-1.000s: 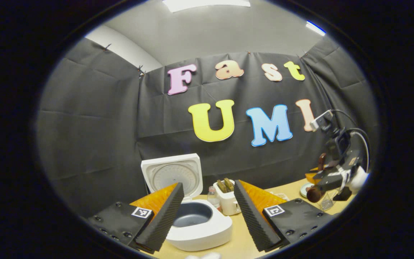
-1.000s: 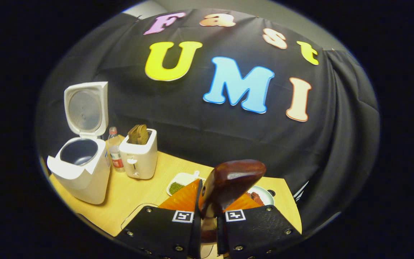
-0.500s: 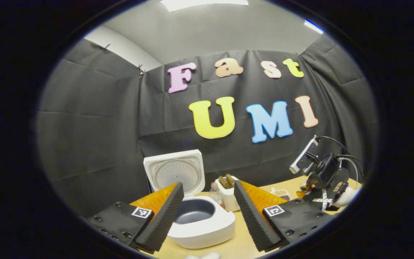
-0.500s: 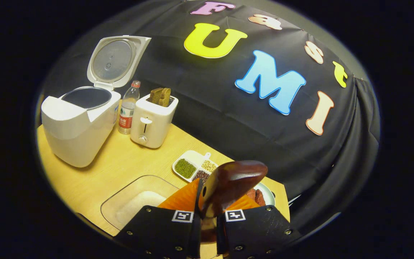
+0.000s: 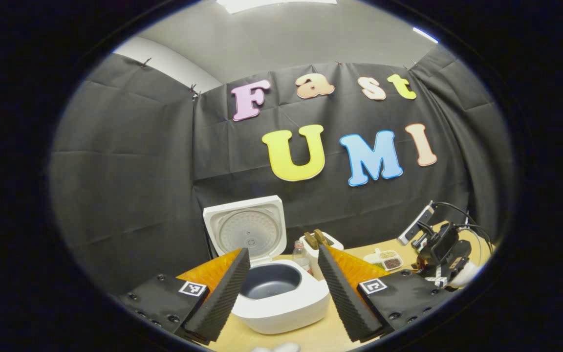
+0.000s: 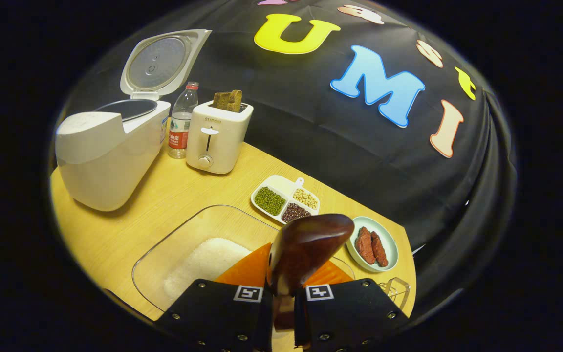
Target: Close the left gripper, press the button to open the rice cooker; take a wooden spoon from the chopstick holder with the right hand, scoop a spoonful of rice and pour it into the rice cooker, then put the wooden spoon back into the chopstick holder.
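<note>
The white rice cooker [image 5: 281, 305] stands open, lid [image 5: 248, 229] upright and dark inner pot [image 5: 270, 281] bare. My left gripper [image 5: 283, 250] hovers open just before it, holding nothing. My right gripper [image 6: 297, 261] is shut on the handle of a dark wooden spoon [image 6: 308, 242], whose bowl points up and forward. Below the spoon is a clear glass container [image 6: 164, 247] with white rice [image 6: 208, 261]. The cooker [image 6: 108, 156] sits far left in the right gripper view. In the left gripper view the right gripper [image 5: 438, 252] is low at the far right.
A water bottle [image 6: 181, 122] and a white toaster [image 6: 218, 137] with bread stand right of the cooker. A divided dish [image 6: 286, 199] of beans and a plate [image 6: 373, 244] of red meat lie beyond the rice container. A clear glass holder [image 6: 396, 289] sits at the right table edge.
My right gripper has tilted down and come lower with the spoon, now over the rice container. My left gripper stays open, drifting slightly relative to the cooker.
</note>
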Demonstrator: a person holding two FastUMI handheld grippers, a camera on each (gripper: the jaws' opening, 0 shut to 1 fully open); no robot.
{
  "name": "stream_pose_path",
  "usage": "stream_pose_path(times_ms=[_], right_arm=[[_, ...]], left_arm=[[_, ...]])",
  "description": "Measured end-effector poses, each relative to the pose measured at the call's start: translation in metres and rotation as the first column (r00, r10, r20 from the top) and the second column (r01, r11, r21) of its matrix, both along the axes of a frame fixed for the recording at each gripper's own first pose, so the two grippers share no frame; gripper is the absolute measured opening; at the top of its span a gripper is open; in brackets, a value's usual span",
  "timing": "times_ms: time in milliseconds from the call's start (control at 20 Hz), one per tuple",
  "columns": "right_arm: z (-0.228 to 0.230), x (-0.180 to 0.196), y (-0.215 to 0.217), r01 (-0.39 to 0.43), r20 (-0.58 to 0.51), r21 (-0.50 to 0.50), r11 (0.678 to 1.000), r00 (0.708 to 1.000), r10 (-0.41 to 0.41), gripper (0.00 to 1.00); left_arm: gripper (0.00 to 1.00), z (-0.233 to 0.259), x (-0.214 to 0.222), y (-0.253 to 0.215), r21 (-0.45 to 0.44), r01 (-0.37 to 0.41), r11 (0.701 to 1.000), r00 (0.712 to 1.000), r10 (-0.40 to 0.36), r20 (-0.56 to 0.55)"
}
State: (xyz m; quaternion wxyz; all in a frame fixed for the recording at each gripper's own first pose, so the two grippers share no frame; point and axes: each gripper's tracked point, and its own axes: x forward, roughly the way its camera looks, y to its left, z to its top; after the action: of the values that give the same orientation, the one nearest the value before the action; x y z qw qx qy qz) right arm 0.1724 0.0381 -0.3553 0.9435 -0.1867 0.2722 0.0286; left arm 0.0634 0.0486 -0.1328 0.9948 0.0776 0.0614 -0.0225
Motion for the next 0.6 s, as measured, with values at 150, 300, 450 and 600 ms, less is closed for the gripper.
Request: stream_pose_path(times_ms=[150, 300, 450, 600], right_arm=[[-0.004, -0.002, 0.012, 0.017, -0.022, 0.064, 0.998, 1.0, -0.016, 0.18], [-0.003, -0.004, 0.02, 0.036, -0.029, 0.115, 0.993, 0.999, -0.032, 0.18], [-0.001, -0.002, 0.032, 0.057, -0.044, 0.192, 0.98, 0.998, -0.049, 0.18], [-0.001, 0.0, 0.038, 0.098, -0.06, 0.271, 0.957, 0.995, -0.085, 0.18]], left_arm=[[0.98, -0.002, -0.002, 0.002, 0.002, 0.005, 1.0, 1.0, -0.005, -0.006], [0.98, -0.003, -0.002, 0.008, 0.004, 0.002, 1.0, 1.0, -0.002, -0.011], [0.99, 0.001, -0.004, 0.014, 0.003, -0.006, 1.0, 1.0, 0.006, -0.007], [0.99, 0.001, -0.004, 0.018, -0.003, -0.011, 1.0, 1.0, 0.011, -0.006]])
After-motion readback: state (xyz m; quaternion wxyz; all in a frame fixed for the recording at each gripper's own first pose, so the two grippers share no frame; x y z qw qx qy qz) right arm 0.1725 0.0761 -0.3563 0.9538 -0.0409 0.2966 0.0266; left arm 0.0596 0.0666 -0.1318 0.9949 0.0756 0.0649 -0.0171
